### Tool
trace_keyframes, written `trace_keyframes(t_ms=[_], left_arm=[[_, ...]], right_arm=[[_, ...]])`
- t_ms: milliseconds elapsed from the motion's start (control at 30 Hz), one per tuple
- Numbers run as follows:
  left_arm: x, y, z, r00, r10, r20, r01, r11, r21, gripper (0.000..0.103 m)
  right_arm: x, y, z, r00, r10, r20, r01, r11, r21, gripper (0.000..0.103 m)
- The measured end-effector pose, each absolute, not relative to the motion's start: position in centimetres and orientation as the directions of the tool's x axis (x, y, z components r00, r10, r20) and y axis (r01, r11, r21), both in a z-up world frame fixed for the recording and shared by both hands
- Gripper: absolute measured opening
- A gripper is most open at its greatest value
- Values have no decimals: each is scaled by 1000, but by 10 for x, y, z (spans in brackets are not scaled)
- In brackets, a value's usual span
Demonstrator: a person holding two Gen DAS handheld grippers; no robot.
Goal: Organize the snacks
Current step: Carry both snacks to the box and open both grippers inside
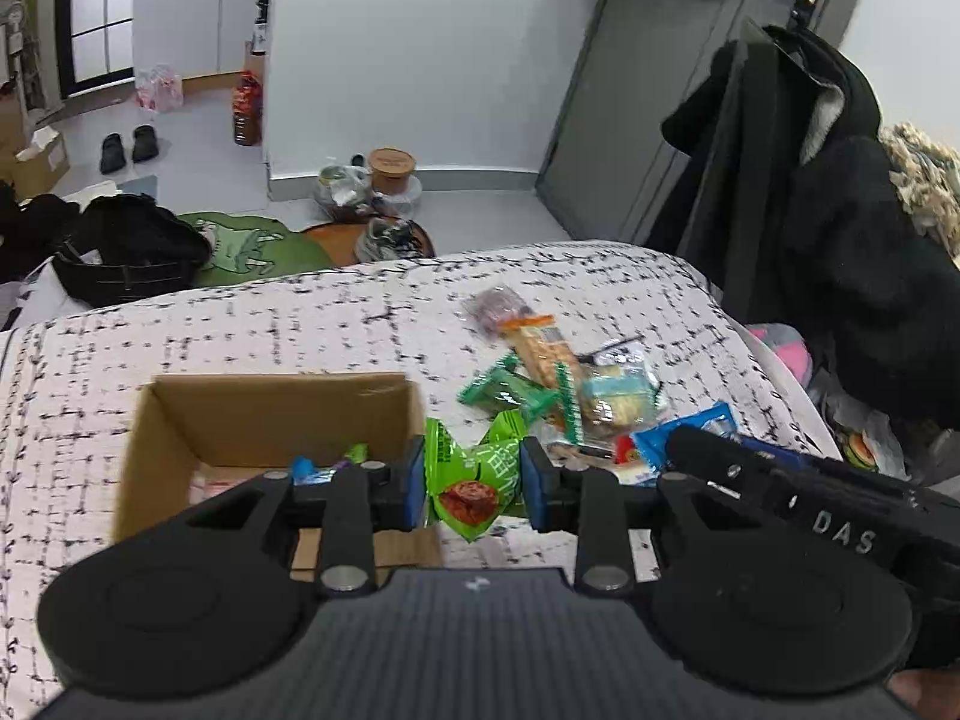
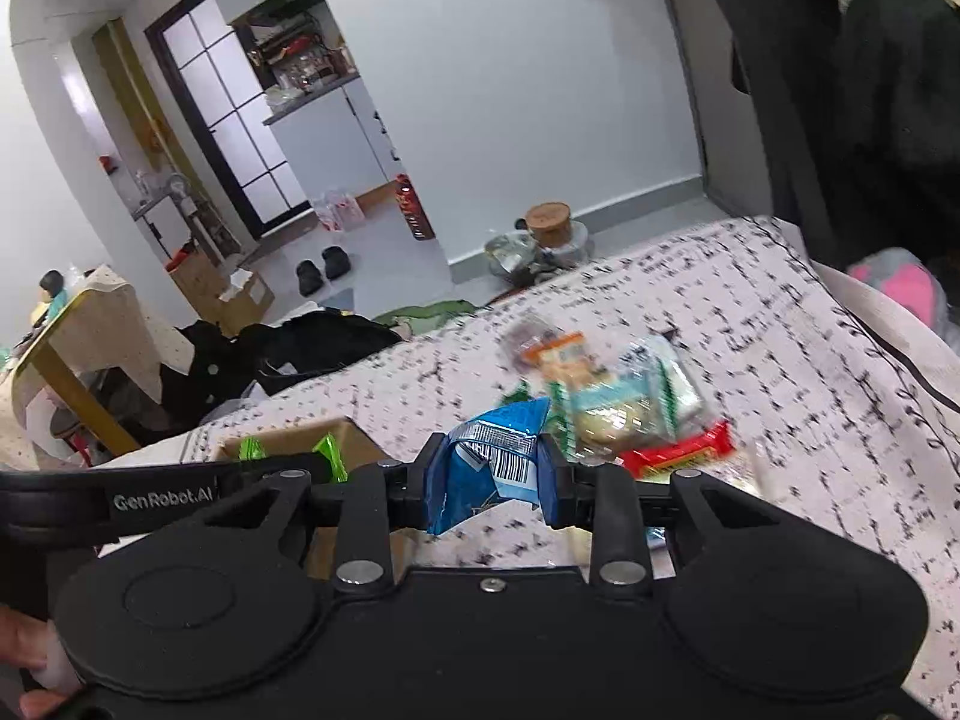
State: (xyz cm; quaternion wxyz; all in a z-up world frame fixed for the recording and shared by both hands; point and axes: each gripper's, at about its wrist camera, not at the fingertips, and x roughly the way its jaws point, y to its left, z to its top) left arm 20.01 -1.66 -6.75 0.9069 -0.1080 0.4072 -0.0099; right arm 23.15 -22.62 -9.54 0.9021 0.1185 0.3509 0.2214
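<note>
My left gripper (image 1: 474, 483) is shut on a green snack packet (image 1: 474, 474) with a red-brown picture, held above the bed beside the right wall of an open cardboard box (image 1: 180, 420). The box holds a few wrapped snacks (image 1: 327, 468). My right gripper (image 2: 489, 480) is shut on a crumpled blue packet (image 2: 480, 468) with a barcode. It also shows as a black body (image 1: 810, 504) at the right of the left wrist view. A pile of snacks (image 1: 558, 384) lies on the bed beyond: green wrappers, an orange cracker pack, a clear bag of biscuits (image 2: 630, 402), a red bar (image 2: 678, 450).
The bed cover (image 1: 240, 324) is white with black dashes. Dark coats (image 1: 840, 210) hang at the right near a grey door. On the floor beyond the bed lie black bags (image 1: 120, 246), a green cloth, shoes and containers (image 1: 390, 171). A small table (image 2: 72, 336) stands at the left.
</note>
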Motion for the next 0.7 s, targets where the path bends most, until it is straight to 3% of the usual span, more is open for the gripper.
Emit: trace_keyframes(t_ms=[700], left_arm=[[172,73,-93,661,6,-750,-245,947,-208,31]], right_arm=[[225,-141,-98,607,536,-586,-402,844,355,30]])
